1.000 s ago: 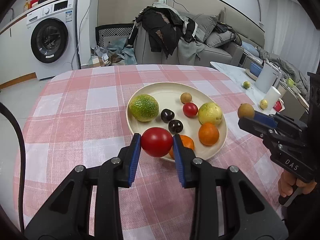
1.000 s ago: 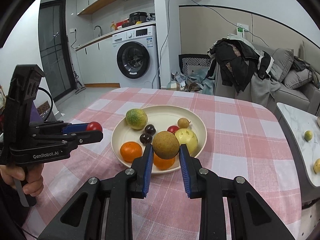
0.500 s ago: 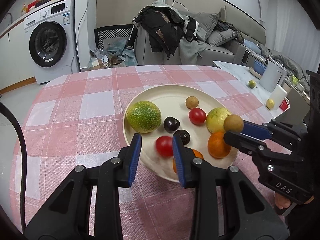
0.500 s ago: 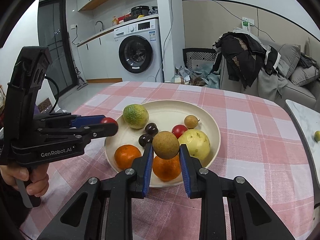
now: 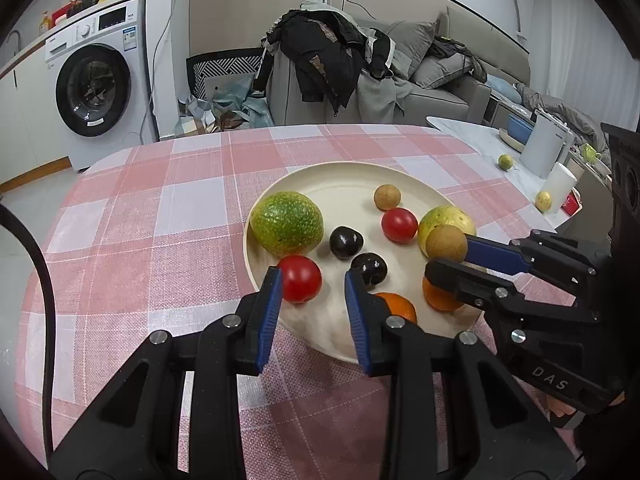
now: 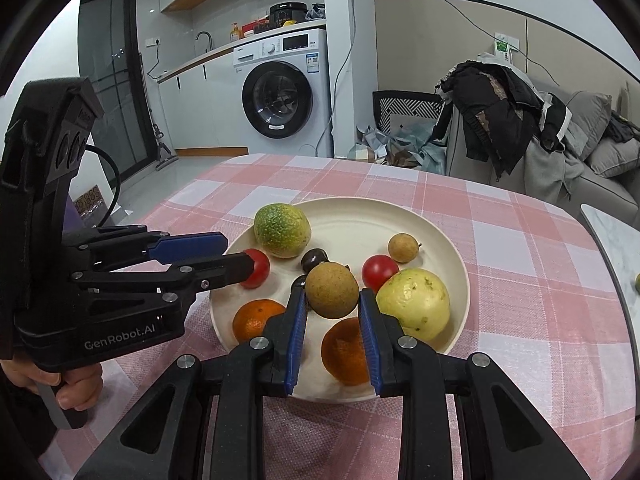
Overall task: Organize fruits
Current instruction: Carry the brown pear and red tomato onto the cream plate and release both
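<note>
Tomato now sits on the cream plate, at its near-left rim just in front of the green citrus; a second ago it was pinched in the left gripper above the cloth. That gripper has since spread: its left pad touches the tomato, while the right pad stands clear with bare plate between them. To the right, two dark fruits lie mid-plate, then a second tomato, a small brown fruit at the far side and a yellow-green fruit. The right gripper has moved in over the plate from beside it and pinches a brown round fruit above an orange; another orange lies at the near-left rim. Bare plate shows mainly along the far edge and between the left gripper's pads. The checked cloth on the bench lies open to the left of the plate, and the bench edge curves close on the right.
</note>
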Motion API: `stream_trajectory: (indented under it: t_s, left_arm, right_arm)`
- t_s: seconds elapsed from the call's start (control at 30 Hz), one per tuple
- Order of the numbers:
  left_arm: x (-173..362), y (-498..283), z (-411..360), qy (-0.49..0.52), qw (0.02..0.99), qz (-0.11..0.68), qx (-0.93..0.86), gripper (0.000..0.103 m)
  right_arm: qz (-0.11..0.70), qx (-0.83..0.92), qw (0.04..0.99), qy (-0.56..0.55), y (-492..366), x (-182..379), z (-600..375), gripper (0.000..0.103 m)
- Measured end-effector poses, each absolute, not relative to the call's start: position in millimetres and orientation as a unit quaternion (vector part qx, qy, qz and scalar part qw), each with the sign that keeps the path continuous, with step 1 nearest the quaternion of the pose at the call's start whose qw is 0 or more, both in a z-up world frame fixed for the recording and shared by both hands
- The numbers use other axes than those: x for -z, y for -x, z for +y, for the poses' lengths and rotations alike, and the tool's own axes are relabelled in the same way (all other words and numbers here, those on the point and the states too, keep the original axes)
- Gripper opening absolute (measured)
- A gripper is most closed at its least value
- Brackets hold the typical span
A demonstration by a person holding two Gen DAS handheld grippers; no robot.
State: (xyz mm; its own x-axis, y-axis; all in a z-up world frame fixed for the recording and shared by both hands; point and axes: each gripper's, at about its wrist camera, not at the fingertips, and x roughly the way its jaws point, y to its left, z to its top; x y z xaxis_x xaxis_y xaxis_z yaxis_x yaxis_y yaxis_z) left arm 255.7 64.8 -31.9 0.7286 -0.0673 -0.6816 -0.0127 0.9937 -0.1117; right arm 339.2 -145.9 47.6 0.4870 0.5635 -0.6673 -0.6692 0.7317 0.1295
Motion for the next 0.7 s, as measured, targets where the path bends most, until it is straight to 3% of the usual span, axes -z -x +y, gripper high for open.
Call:
stream_trajectory:
  t_s: [0.3, 0.47, 0.53, 0.67, 0.7]
  left_arm:
    - [28, -245, 64, 0.052, 0.936, 0.347, 0.011, 0.031]
    - [22, -233, 66, 0.054, 0.942, 0.331, 0.003, 0.053]
    - [19, -227, 64, 0.052, 0.944, 0.324, 0.003, 0.062]
    - [14, -211, 61, 0.046, 0.950, 0.310, 0.004, 0.084]
    - [13, -208, 60, 0.045, 0.950, 0.308, 0.003, 0.084]
  right_arm:
    - [0.361, -0.349, 0.862, 0.069, -343, -45, -151, 0.028]
    - [0.356, -0.342, 0.867, 0.069, -342, -48, -158, 0.036]
    - [0.350, -0.337, 0.871, 0.070, -339, -51, -163, 0.052]
    - [0.348, -0.338, 0.872, 0.065, -334, -54, -173, 0.065]
    - [0.349, -0.339, 0.871, 0.062, -333, -55, -176, 0.075]
